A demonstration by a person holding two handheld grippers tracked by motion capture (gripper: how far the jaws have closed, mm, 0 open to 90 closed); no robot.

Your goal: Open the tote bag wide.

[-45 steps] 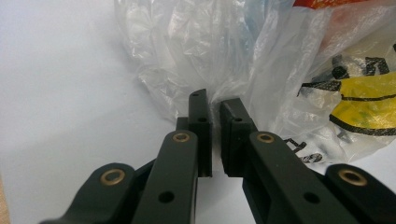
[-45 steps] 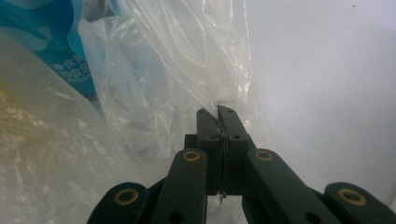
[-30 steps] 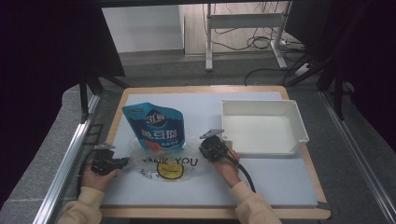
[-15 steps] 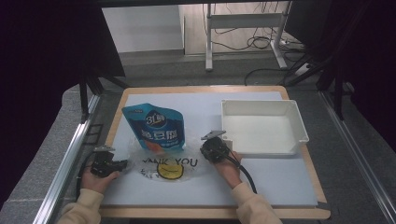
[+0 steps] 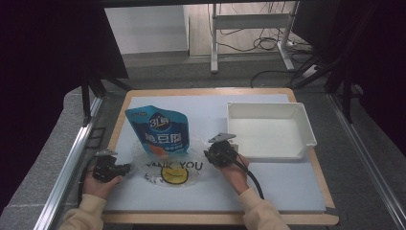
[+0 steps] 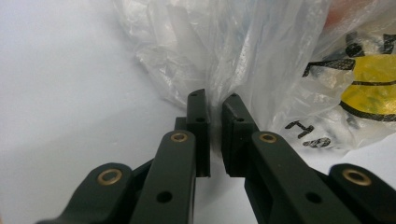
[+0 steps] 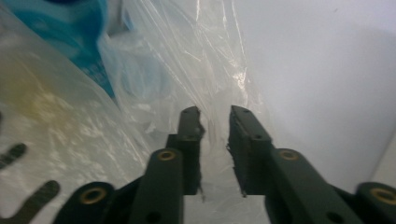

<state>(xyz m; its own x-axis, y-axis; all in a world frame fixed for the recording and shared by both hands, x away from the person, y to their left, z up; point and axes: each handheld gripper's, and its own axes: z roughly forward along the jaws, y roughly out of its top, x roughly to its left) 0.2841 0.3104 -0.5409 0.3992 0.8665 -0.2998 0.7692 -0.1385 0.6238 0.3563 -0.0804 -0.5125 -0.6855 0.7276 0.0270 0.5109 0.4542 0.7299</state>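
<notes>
A clear plastic bag (image 5: 173, 168) printed THANK YOU over a yellow smiley lies on the pale mat, with a blue stand-up pouch (image 5: 159, 129) partly inside its far end. My left gripper (image 5: 125, 167) is at the bag's left edge. In the left gripper view the left gripper (image 6: 215, 100) is shut on a fold of the bag (image 6: 261, 56). My right gripper (image 5: 208, 155) is at the bag's right edge. Its jaws have just been opening. In the right gripper view the right gripper (image 7: 215, 114) shows a gap, with loose bag film (image 7: 154, 70) between the pads and the blue pouch (image 7: 70, 28) beyond.
A white rectangular tray (image 5: 306, 129) stands at the right, close behind my right hand. The mat lies on a wooden-edged table (image 5: 210, 91). A black cable (image 5: 253, 179) trails from the right gripper toward the front edge.
</notes>
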